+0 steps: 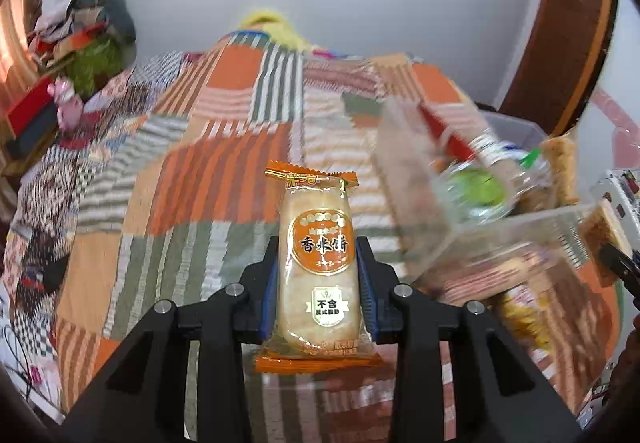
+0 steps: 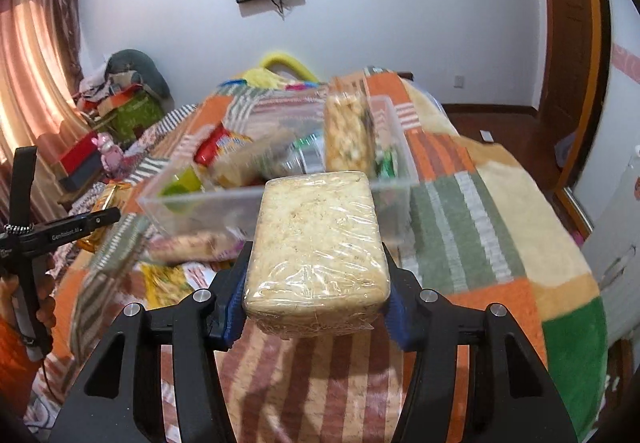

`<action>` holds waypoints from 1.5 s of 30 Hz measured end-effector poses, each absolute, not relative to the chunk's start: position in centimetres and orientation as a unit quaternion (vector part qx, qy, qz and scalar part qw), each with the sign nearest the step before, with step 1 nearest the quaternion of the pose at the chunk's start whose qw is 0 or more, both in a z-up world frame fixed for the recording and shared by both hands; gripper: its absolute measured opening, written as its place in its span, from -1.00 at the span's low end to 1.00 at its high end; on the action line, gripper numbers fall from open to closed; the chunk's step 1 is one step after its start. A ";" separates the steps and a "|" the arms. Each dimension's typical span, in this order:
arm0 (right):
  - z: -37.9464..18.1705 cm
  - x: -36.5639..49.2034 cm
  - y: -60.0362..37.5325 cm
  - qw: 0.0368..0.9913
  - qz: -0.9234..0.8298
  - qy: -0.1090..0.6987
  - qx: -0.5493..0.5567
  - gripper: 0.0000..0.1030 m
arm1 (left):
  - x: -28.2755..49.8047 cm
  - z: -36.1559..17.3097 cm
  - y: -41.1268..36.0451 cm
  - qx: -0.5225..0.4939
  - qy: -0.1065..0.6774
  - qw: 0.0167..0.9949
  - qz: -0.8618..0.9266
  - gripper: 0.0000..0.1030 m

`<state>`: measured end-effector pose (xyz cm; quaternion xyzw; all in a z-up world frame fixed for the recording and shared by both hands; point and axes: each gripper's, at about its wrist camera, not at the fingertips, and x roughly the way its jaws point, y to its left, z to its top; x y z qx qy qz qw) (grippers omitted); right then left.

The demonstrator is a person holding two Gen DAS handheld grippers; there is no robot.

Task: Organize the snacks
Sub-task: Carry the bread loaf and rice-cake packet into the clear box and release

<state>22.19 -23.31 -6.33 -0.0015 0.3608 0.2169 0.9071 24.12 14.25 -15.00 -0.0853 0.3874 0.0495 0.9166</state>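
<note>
The rice cracker packet (image 1: 318,263) is sitting tight between the blue pads of the left gripper (image 1: 319,283), up above the bed (image 1: 200,179). The clear box (image 2: 200,199) of snacks is the landmark: the packet is hanging just to the left of it. The right gripper (image 2: 316,295) is squeezing a wrapped pale cake block (image 2: 316,239), just in front of the clear box's near wall. More snack packs are lying on the striped blanket (image 2: 480,211), beside the clear box. A hand (image 2: 44,307) is gripping the left tool's handle.
</note>
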 end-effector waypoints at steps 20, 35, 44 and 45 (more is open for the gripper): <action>-4.1 27.3 -19.0 0.920 0.236 0.313 -0.006 0.01 | 30.5 -9.3 7.2 -0.067 0.344 0.935 -0.045 -0.33; -5.4 30.1 -17.5 0.907 0.238 0.348 -0.016 0.01 | 35.2 -11.4 5.3 -0.072 0.385 0.918 -0.066 -0.33; -4.8 29.8 -17.1 0.908 0.235 0.344 -0.049 0.06 | 34.9 -11.6 5.1 -0.055 0.386 0.919 -0.051 0.03; -4.4 29.5 -17.3 0.908 0.240 0.341 -0.048 0.06 | 34.7 -11.4 5.2 -0.054 0.382 0.921 -0.051 0.05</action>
